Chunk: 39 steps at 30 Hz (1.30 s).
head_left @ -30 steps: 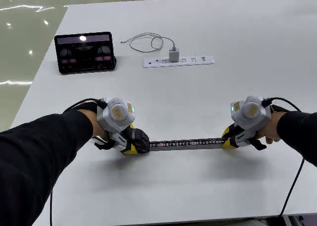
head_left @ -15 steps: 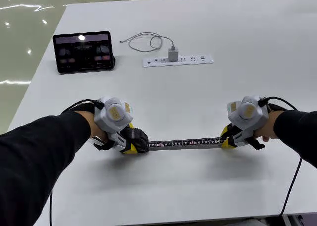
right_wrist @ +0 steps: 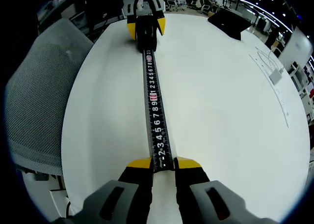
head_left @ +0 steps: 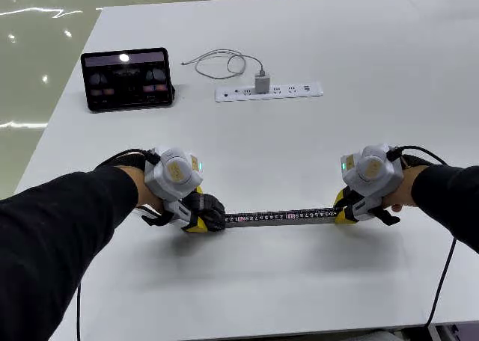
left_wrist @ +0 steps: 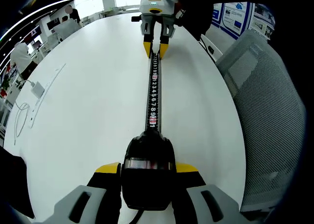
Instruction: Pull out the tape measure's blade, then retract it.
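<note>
A black tape measure case (head_left: 207, 210) (left_wrist: 148, 167) lies low on the white table, and my left gripper (head_left: 196, 220) (left_wrist: 148, 169) is shut on it. Its black blade (head_left: 281, 217) (left_wrist: 153, 94) (right_wrist: 154, 103) with white numbers runs flat along the table to the right. My right gripper (head_left: 343, 213) (right_wrist: 163, 163) is shut on the blade's end, yellow fingertips (right_wrist: 187, 162) on either side. Each gripper view shows the other gripper at the far end: the right one (left_wrist: 155, 46) and the left one on the case (right_wrist: 145, 30).
A tablet (head_left: 127, 78) stands at the back left of the table (head_left: 359, 49). A white power strip (head_left: 269, 92) with a charger and coiled cable (head_left: 221, 63) lies behind the work. A mesh chair back (left_wrist: 267, 101) (right_wrist: 37, 86) is beside the table's near edge.
The right gripper has shifted slightly left toward the case, so a little less blade is out. The left gripper and case stay in place.
</note>
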Each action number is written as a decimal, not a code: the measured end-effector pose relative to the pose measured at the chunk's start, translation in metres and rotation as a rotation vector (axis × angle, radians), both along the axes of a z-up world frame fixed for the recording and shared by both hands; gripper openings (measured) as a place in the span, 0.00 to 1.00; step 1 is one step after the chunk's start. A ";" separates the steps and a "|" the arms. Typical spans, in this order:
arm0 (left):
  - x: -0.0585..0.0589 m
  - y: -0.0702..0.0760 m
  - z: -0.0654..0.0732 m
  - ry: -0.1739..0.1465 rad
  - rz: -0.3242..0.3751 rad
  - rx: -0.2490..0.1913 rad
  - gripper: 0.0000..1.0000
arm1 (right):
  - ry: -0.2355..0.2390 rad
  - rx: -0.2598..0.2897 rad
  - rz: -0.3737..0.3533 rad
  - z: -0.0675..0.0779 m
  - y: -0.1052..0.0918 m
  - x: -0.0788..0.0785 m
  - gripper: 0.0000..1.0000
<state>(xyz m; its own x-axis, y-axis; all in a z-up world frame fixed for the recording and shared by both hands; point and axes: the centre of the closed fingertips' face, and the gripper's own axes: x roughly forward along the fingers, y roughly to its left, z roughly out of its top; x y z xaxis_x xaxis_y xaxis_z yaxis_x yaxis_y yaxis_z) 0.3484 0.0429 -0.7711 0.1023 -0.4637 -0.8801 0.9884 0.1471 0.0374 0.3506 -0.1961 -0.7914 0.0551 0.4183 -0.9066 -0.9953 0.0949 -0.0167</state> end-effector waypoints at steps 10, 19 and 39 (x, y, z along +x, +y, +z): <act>0.002 0.002 0.005 0.011 0.033 0.002 0.38 | -0.012 0.013 -0.032 0.000 -0.001 0.001 0.27; 0.007 0.007 0.017 0.012 0.093 -0.028 0.59 | -0.009 0.026 -0.070 0.005 -0.002 0.002 0.36; 0.005 0.012 0.022 0.011 0.189 -0.067 0.99 | -0.013 0.059 -0.183 0.020 0.001 0.002 0.56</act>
